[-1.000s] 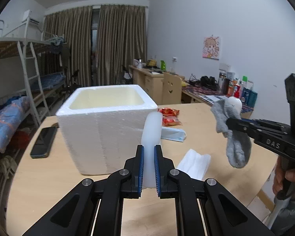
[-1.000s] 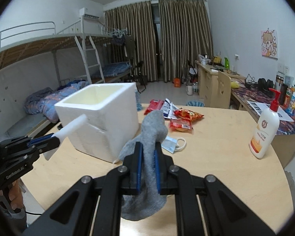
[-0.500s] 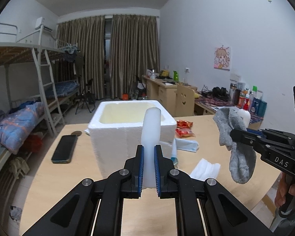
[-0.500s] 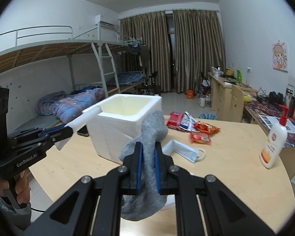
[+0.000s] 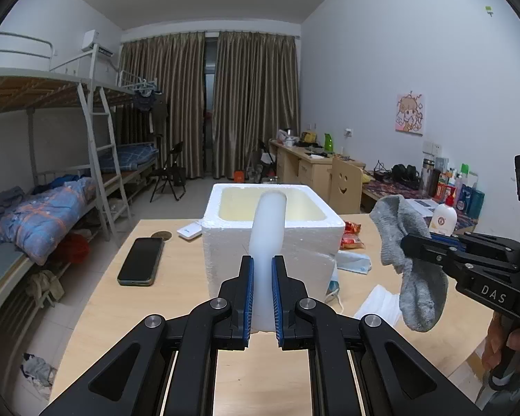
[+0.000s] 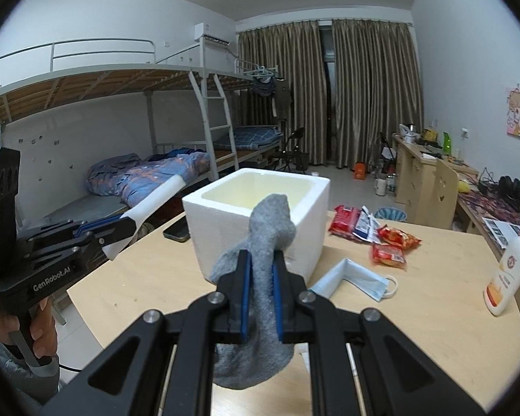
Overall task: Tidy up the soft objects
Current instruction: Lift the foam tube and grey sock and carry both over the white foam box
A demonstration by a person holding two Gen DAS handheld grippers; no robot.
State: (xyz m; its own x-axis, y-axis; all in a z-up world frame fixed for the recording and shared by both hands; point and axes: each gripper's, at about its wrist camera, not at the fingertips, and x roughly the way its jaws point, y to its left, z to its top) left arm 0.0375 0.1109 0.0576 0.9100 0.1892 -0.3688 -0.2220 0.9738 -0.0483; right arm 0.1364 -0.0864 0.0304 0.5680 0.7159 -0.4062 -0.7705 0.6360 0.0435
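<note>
A white foam box stands open on the wooden table; it also shows in the right wrist view. My left gripper is shut on a white foam tube, held in the air short of the box; the tube shows from the side in the right wrist view. My right gripper is shut on a grey sock, which hangs from the jaws, also seen in the left wrist view, to the right of the box.
On the table lie a black phone, a blue face mask, white tissues, red snack packets and a lotion pump bottle. A bunk bed stands left, desks along the right wall.
Both grippers have drawn back and risen, so the box looks smaller and farther. Each still holds its object.
</note>
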